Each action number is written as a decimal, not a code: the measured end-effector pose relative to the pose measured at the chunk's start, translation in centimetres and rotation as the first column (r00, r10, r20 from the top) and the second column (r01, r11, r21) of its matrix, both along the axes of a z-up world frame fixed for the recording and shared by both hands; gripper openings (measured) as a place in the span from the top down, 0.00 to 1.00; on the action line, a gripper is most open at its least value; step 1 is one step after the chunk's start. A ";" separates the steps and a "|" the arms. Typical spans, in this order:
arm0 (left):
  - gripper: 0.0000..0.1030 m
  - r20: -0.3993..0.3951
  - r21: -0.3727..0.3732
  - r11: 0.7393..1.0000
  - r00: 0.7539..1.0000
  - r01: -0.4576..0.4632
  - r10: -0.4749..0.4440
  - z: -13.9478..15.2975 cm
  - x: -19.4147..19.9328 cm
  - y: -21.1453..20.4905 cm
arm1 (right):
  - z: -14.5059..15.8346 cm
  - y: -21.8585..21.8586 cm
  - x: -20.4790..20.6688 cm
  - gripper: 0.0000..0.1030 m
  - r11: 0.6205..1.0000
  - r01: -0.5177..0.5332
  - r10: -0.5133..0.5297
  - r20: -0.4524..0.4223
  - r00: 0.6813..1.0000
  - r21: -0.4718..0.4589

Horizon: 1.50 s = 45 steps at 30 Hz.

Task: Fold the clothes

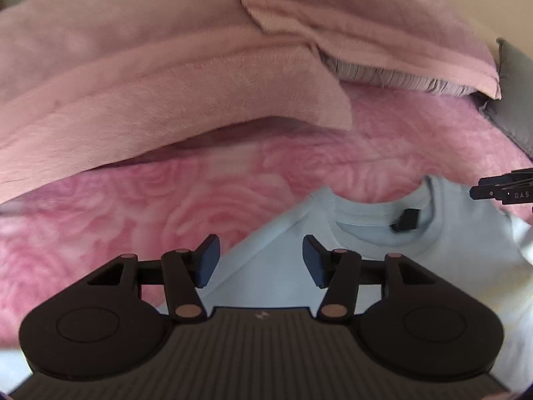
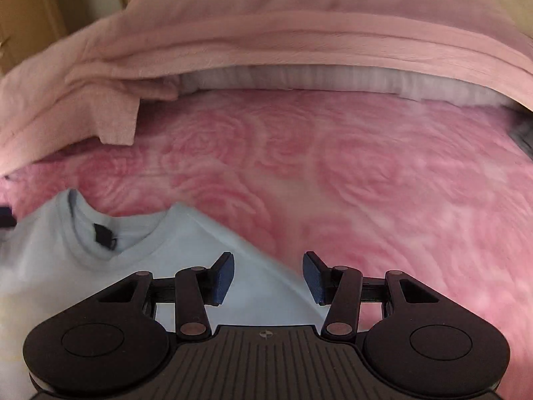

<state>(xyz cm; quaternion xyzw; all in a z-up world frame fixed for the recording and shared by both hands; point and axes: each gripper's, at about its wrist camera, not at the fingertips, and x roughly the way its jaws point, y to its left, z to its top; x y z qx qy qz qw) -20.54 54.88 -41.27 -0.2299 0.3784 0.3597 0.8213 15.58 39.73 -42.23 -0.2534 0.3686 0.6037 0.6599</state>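
A light blue T-shirt [image 1: 383, 250] lies flat on the pink rose-patterned bedspread [image 1: 133, 216], collar and dark neck label [image 1: 404, 220] facing away from me. My left gripper [image 1: 261, 265] is open and empty, hovering over the shirt's left shoulder edge. In the right wrist view the same shirt [image 2: 150, 260] lies at the lower left, with its label [image 2: 103, 233]. My right gripper [image 2: 268, 278] is open and empty over the shirt's right shoulder edge. The right gripper's tip shows at the left view's right edge [image 1: 503, 190].
A pale pink blanket [image 1: 150, 83] is bunched along the far side of the bed, also in the right wrist view [image 2: 266, 33], over a grey-white ribbed pillow [image 2: 299, 80]. A grey cushion [image 1: 513, 93] sits at the far right. Wooden cupboards [image 2: 30, 10] stand beyond.
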 end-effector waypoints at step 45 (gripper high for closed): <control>0.84 -0.051 -0.090 0.971 0.975 -0.221 0.217 3.4 -11.3 -27.3 | 5.5 -31.0 -4.1 0.54 0.945 0.328 -0.328 -0.039 0.944 0.001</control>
